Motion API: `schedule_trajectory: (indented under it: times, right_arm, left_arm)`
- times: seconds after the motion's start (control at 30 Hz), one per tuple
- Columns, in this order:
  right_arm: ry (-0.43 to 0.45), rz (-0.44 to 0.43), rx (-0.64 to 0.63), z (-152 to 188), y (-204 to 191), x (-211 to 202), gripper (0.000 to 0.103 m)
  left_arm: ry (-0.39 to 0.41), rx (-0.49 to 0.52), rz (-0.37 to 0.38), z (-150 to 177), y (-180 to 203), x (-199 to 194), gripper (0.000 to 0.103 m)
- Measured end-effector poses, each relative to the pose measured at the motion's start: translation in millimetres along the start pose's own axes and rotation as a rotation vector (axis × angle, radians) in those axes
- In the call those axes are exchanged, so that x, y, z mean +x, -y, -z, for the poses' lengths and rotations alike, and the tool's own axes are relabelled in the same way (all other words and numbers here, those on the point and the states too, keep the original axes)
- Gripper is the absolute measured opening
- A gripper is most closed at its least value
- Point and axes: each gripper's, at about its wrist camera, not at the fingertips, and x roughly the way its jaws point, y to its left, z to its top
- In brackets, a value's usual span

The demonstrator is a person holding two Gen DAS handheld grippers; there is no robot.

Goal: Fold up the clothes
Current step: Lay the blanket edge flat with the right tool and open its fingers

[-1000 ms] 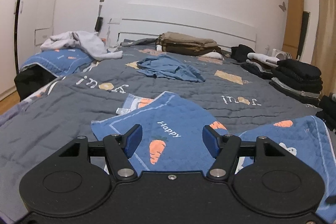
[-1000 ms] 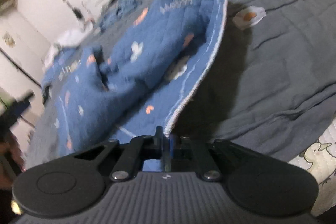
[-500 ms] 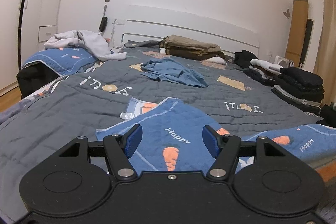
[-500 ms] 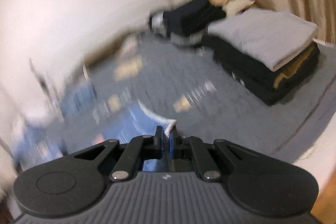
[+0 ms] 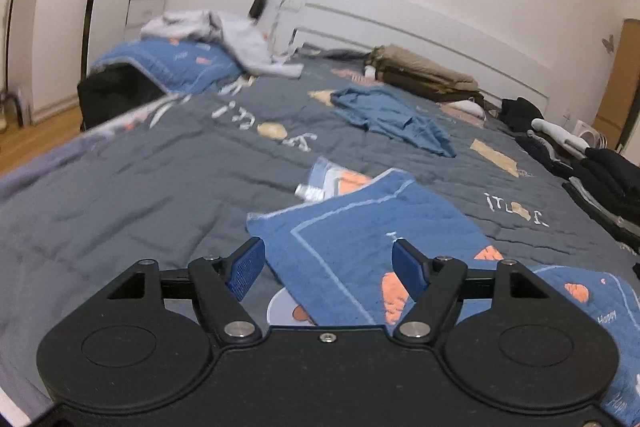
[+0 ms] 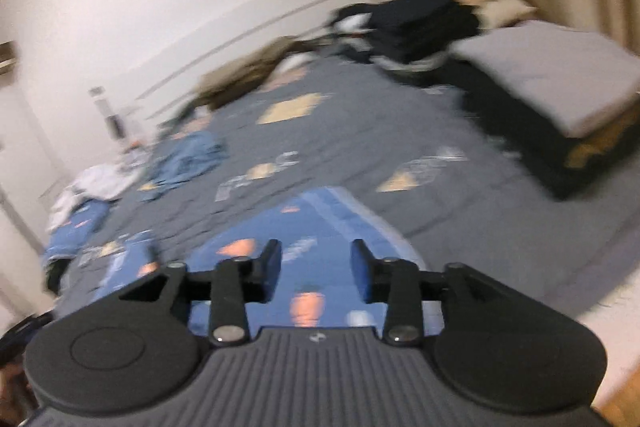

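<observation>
A blue quilted cloth with carrot prints (image 5: 372,227) lies on the grey bedspread (image 5: 160,179) at the near edge of the bed. My left gripper (image 5: 328,263) is open and empty just above its near left corner. In the blurred right wrist view the same cloth (image 6: 304,227) lies flat below my right gripper (image 6: 316,263), which is open and holds nothing. A crumpled blue garment (image 5: 392,115) lies farther up the bed; it also shows in the right wrist view (image 6: 188,155).
Folded tan clothes (image 5: 424,75) sit by the headboard. Dark folded stacks (image 5: 600,171) line the right side; a grey-topped stack (image 6: 552,83) is at the right. A grey garment (image 5: 224,35) lies on a blue pillow (image 5: 168,63) at the left. Wardrobe and wood floor are to the left.
My right gripper has opened and let go of the blue cloth's edge, which now lies flat on the bed. My left gripper stayed open and shifted left over the cloth's corner.
</observation>
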Motion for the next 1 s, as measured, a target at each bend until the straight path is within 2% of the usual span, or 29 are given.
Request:
schedule_trajectory:
  times: [0.07,0.27,0.4,0.53,0.6,0.73,0.83,1.0]
  right_arm:
    - [-0.015,-0.067,-0.010,4,-16,16,0.045]
    - [-0.077,-0.247,-0.032,8,-79,79,0.048]
    - [-0.106,-0.314,-0.095,5,-126,118,0.049]
    - [-0.125,-0.370,-0.150,7,-156,146,0.050]
    - [-0.131,-0.383,-0.165,14,-162,154,0.050]
    - [-0.132,-0.377,-0.115,29,-147,160,0.051]
    - [-0.140,-0.372,-0.086,31,-146,168,0.051]
    - [-0.106,-0.429,-0.037,30,-150,171,0.052]
  left_arm:
    - [-0.009,-0.010,0.001,-1,-4,4,0.069]
    - [-0.033,-0.099,-0.009,-2,-24,24,0.069]
    - [-0.049,-0.147,-0.007,-1,-32,43,0.068]
    - [-0.090,-0.185,0.001,4,-35,64,0.067]
    - [-0.115,-0.200,-0.001,9,-38,75,0.067]
    - [-0.137,-0.276,-0.006,16,-48,91,0.067]
    - [-0.143,-0.283,-0.003,15,-47,101,0.067]
    - [-0.137,-0.300,0.006,16,-47,113,0.067]
